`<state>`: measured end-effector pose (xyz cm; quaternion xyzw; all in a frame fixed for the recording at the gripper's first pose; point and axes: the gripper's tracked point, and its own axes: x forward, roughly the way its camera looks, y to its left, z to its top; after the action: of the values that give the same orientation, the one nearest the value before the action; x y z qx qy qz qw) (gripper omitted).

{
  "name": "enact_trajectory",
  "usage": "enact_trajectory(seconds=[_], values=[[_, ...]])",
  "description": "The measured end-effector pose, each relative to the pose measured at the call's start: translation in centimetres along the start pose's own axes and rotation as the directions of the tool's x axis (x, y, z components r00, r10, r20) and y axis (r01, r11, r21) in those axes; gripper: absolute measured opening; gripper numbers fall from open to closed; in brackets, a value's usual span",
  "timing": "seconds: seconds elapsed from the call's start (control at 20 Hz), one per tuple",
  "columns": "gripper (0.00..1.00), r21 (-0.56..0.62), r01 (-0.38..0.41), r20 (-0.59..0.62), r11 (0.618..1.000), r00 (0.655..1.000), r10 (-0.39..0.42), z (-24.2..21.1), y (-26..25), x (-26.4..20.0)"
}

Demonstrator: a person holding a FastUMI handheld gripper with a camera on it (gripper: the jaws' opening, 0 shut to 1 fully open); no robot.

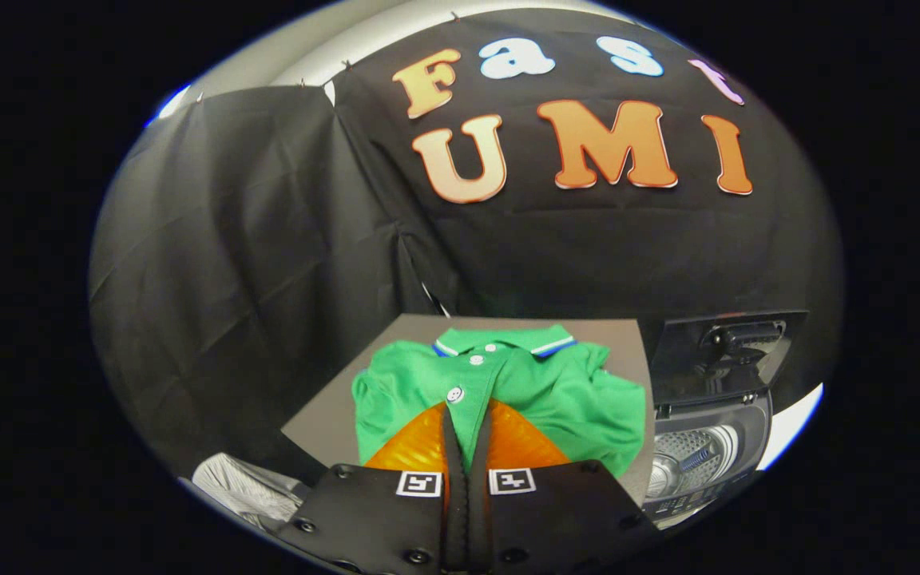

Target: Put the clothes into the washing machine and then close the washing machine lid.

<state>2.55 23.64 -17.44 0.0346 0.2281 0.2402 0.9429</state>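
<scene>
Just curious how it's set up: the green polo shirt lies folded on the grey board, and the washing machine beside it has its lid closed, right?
Not quite: in the gripper view the washing machine has its lid raised, drum showing. The green polo shirt does lie on the grey board, ahead of the shut gripper.

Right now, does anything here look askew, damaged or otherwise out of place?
Nothing stands out. The green polo shirt lies folded on the grey board, just ahead of the gripper, whose fingers are closed together with nothing between them. Beside the board, the washing machine has its lid raised.
</scene>
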Motion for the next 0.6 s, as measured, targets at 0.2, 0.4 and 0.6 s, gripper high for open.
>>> enact_trajectory(seconds=[0.2,0.4,0.6], values=[[0.08,0.001,0.036,0.096,0.999,0.995,-0.036,4.7,-2.6,-3.4],[0.08,0.009,0.095,0.178,0.995,0.979,-0.095,8.2,-6.0,-6.6],[0.08,0.034,0.168,0.239,0.985,0.956,-0.171,10.7,-10.9,-10.1]])
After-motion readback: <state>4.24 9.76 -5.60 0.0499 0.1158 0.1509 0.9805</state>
